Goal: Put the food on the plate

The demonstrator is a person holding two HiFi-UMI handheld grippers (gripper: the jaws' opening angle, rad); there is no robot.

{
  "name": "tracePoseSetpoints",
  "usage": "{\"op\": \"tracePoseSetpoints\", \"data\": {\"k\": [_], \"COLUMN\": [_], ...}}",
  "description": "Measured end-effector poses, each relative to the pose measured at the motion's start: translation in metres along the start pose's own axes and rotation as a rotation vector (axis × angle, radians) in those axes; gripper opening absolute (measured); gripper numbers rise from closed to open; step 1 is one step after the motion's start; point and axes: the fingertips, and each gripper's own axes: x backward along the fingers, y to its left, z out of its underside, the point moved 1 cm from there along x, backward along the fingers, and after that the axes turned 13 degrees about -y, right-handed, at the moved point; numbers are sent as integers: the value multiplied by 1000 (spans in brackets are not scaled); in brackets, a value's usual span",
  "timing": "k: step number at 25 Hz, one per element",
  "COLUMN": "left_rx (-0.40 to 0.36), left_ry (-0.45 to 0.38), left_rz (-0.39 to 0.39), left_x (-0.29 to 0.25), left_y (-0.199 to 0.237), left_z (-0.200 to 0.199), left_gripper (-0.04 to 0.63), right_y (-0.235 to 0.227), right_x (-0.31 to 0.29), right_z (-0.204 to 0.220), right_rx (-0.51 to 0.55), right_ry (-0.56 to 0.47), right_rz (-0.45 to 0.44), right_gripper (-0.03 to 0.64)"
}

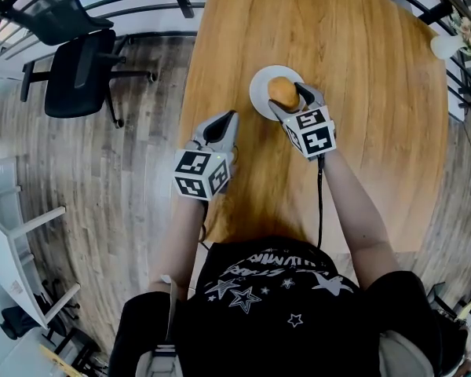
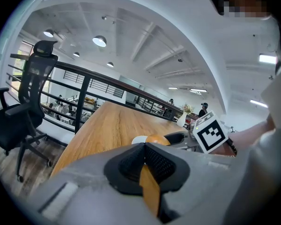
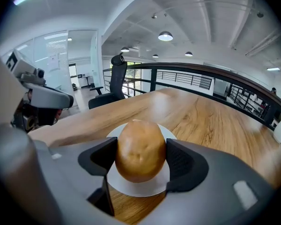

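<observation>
A round golden-brown food item (image 1: 282, 93) sits between the jaws of my right gripper (image 1: 290, 100), which is shut on it. It is over the small white plate (image 1: 259, 93) on the wooden table. In the right gripper view the food (image 3: 140, 149) fills the gap, both pads against its sides, with the plate (image 3: 140, 185) right beneath it. Whether it rests on the plate I cannot tell. My left gripper (image 1: 229, 120) is shut and holds nothing, to the left of the plate. The left gripper view looks past its closed tips (image 2: 144, 146) to the food (image 2: 155, 139).
The wooden table (image 1: 361, 93) stretches away beyond the plate. A black office chair (image 1: 78, 69) stands on the floor to the left, by a railing. A white vase (image 1: 446, 45) stands near the table's far right edge.
</observation>
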Motion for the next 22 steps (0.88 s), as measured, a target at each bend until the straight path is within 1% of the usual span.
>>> {"op": "tracePoseSetpoints", "data": {"k": [12, 17, 22], "left_rx": [22, 28, 32], "left_ry": [7, 6, 6], "left_rz": [-15, -17, -17], "left_x": [3, 3, 5], "left_y": [1, 0, 2], "left_z": [7, 8, 8], "left_gripper": [2, 2, 2], "right_y": [0, -1, 1], "right_x": [-3, -5, -5], "right_z": [-3, -3, -3], "right_rx": [-4, 6, -8], "right_ry": [-13, -19, -23], "right_rz": [28, 28, 31], "right_gripper": [333, 331, 333]}}
